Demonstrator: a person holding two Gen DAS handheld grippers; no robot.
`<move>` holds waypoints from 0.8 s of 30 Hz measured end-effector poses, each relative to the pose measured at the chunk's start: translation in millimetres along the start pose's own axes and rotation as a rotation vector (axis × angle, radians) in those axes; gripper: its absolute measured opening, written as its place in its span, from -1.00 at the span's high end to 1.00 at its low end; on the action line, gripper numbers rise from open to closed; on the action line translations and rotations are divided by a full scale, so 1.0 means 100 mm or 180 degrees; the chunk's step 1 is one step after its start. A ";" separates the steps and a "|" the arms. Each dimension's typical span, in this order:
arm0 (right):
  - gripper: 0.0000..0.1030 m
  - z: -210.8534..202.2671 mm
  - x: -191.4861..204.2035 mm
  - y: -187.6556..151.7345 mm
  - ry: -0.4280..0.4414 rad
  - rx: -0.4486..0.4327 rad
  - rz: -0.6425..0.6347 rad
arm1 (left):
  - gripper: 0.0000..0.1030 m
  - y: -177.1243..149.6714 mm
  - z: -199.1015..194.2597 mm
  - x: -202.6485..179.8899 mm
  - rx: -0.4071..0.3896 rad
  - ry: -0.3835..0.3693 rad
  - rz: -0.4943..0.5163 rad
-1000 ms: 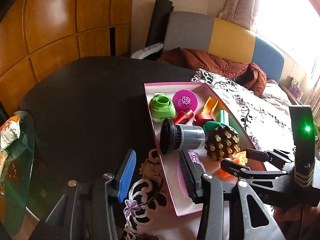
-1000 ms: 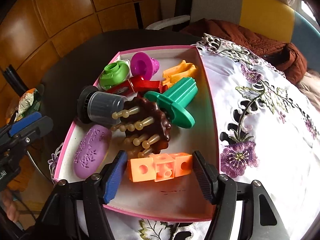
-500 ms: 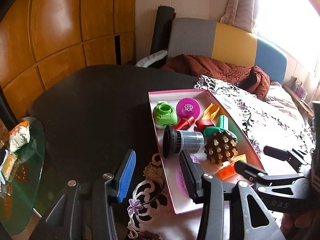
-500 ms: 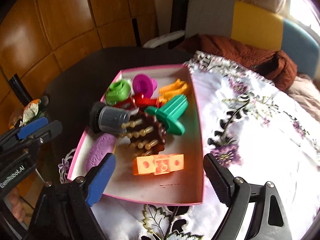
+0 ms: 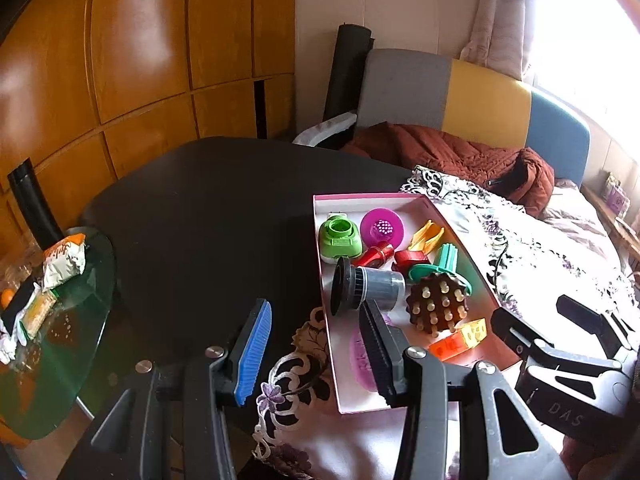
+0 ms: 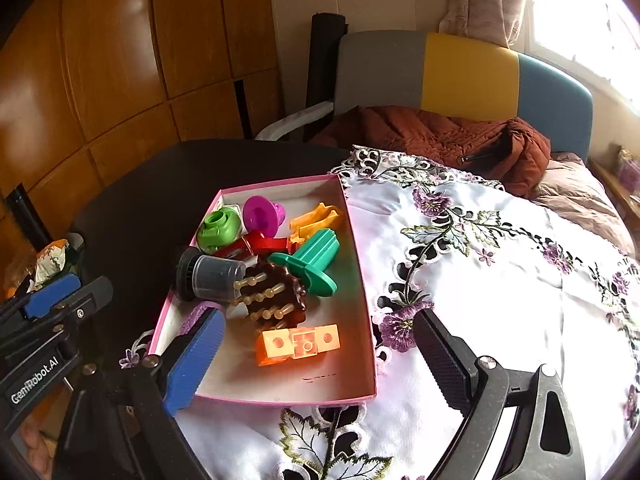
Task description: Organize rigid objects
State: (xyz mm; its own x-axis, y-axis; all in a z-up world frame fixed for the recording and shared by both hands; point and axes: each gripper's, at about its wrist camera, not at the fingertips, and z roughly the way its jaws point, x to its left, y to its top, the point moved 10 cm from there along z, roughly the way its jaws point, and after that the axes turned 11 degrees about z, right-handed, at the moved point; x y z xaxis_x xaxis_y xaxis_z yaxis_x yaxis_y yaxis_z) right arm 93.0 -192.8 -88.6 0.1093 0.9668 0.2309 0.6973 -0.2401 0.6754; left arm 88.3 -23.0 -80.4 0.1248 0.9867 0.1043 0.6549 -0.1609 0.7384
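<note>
A pink box (image 6: 372,352) sits on the table and holds several rigid toys: an orange block strip (image 6: 302,345), a brown spiky ball (image 6: 276,296), a teal peg piece (image 6: 314,262), a grey-black cylinder (image 6: 208,276), a green cap (image 6: 218,228), a magenta cup (image 6: 262,216) and a purple oval (image 5: 360,356). The box also shows in the left wrist view (image 5: 344,406). My right gripper (image 6: 316,364) is open and empty, held above the box's near end. My left gripper (image 5: 316,354) is open and empty over the box's left edge.
A white embroidered cloth (image 6: 500,280) covers the right of the dark round table (image 5: 208,216). A glass side table (image 5: 48,344) with snack packets stands at the left. A chair with a brown jacket (image 6: 440,136) stands behind. Wood panels line the wall.
My right gripper opened wider and drew back up from the orange block strip, which stays in the box. My left gripper also rose and pulled back, so more of the room shows.
</note>
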 end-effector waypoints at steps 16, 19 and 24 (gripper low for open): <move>-0.86 -0.03 0.06 0.00 -0.0009 -0.0019 -0.0027 | 0.14 0.03 -0.07 0.02 -0.0068 0.0030 0.0042; -0.86 -0.02 0.06 -0.01 -0.0012 -0.0006 -0.0034 | 0.20 0.05 -0.09 0.05 -0.0128 0.0057 0.0021; -0.86 0.01 0.06 -0.01 -0.0026 0.0003 -0.0031 | 0.24 0.07 -0.10 0.07 -0.0183 0.0036 0.0002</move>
State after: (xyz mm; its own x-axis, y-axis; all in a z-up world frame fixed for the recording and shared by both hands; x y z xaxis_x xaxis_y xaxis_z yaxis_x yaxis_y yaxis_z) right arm 93.1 -187.1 -88.6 0.1082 0.9698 0.2187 0.6990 -0.2306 0.6770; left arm 86.8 -17.2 -67.9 0.1166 0.9869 0.1118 0.6108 -0.1600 0.7754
